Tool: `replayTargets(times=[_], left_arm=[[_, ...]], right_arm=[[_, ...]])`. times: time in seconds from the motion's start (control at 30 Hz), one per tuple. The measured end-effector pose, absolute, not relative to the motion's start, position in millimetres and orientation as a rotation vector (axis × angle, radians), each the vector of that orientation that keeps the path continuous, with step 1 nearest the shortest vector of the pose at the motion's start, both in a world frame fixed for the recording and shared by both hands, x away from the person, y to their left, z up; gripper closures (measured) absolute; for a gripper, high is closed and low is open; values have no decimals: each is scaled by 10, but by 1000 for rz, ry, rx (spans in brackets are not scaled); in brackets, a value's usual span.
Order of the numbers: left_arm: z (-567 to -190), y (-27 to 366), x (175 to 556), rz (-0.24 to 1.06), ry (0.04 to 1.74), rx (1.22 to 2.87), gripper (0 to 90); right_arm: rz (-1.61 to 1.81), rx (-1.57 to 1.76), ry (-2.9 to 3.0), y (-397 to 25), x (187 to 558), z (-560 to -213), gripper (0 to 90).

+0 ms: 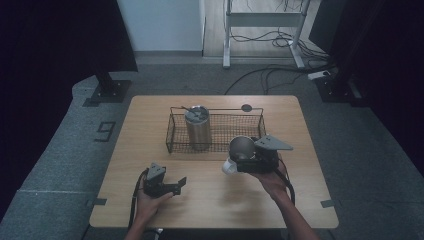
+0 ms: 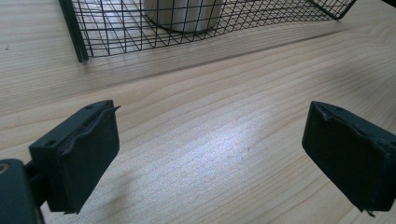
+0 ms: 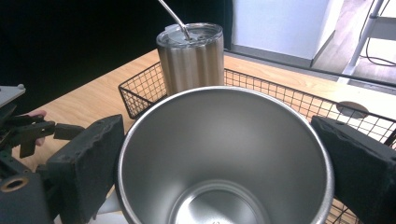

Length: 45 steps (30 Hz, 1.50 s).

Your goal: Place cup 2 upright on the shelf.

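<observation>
A lidded steel tumbler (image 1: 198, 127) (image 3: 192, 58) with a straw stands upright in the left part of a black wire basket (image 1: 172, 135) (image 3: 140, 91). My right gripper (image 1: 240, 160) (image 3: 223, 168) is shut on an open steel cup (image 1: 242, 147) (image 3: 219, 140), its pads pressing both sides of the rim. The cup is held just in front of the basket's right end, with a white part (image 1: 229, 167) at its bottom. My left gripper (image 1: 177, 186) (image 2: 210, 158) is open over bare wood at the front left, with nothing between its jaws. The basket (image 2: 116, 32) lies ahead of it.
The wooden table (image 1: 310, 200) has a round black grommet (image 1: 246, 107) behind the basket. Dark stands and curtains flank the table. Cables and a white desk frame (image 1: 227, 45) lie on the floor beyond.
</observation>
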<state>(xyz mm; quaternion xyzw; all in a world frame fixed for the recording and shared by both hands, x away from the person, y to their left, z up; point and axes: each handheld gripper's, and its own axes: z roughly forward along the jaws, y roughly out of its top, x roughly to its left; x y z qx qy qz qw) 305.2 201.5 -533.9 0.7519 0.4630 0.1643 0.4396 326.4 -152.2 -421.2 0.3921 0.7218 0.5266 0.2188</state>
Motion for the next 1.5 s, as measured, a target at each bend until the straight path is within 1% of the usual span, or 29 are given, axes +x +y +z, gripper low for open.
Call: replayTargets(times=[1.5], left_arm=[[-5334, 2039, 3053, 412, 1150, 1867, 43]], right_arm=[[1456, 1097, 1980, -1519, 3592, -4096, 59]])
